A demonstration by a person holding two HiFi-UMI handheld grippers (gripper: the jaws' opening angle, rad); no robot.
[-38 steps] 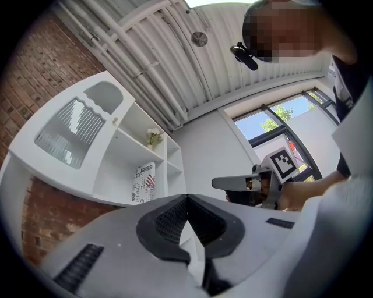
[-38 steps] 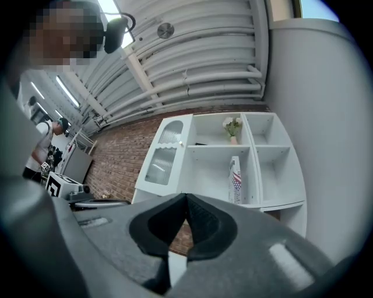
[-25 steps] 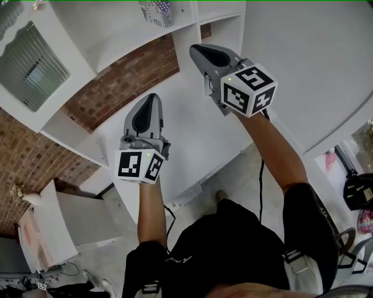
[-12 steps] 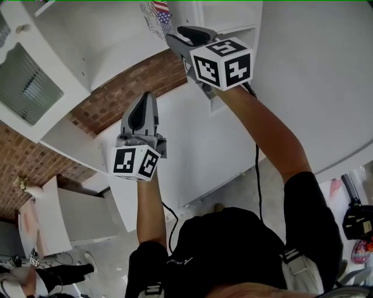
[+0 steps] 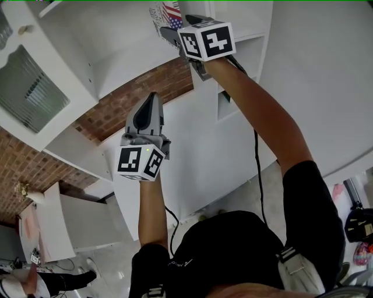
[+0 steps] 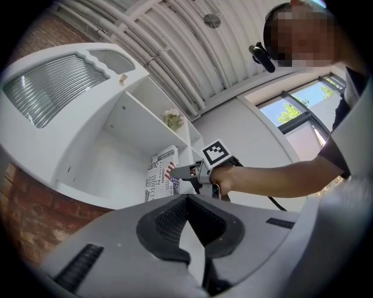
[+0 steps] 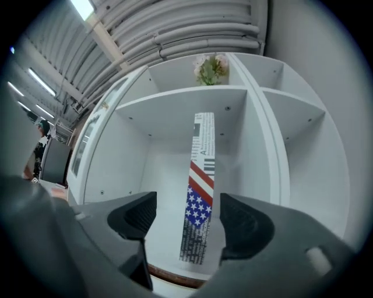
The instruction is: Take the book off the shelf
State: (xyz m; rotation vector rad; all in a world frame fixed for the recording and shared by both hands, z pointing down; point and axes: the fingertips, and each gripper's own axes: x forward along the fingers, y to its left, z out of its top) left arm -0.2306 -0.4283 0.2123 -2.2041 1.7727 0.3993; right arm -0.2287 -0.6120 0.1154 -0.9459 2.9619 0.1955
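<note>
The book [image 7: 201, 192] stands upright in the white shelf compartment [image 7: 169, 157], its spine toward me with a stars-and-stripes band and black print. My right gripper [image 7: 186, 218] is raised to it, jaws opening wide, the lower spine showing in the gap between the pads, which do not touch it. The head view has the book [image 5: 166, 14] at the top edge, the right gripper [image 5: 170, 34] just under it. Lower left, my left gripper [image 5: 152, 99] is shut and empty, pointing up at the shelf unit. From the left gripper view, the book [image 6: 161, 174] stands beside the right gripper [image 6: 178, 171].
A small flower pot [image 7: 211, 67] sits on top of the shelf. A white divider [image 7: 256, 134] walls the compartment on the right, with smaller cubbies beyond. A glass-panelled cabinet door [image 5: 26, 87] hangs left; the brick wall [image 5: 134, 99] shows below the shelf. A person [image 7: 39, 145] stands far left.
My right gripper has risen and swung left up to the book, and its jaws have gone from shut to wide. The left gripper has stayed about where it was.
</note>
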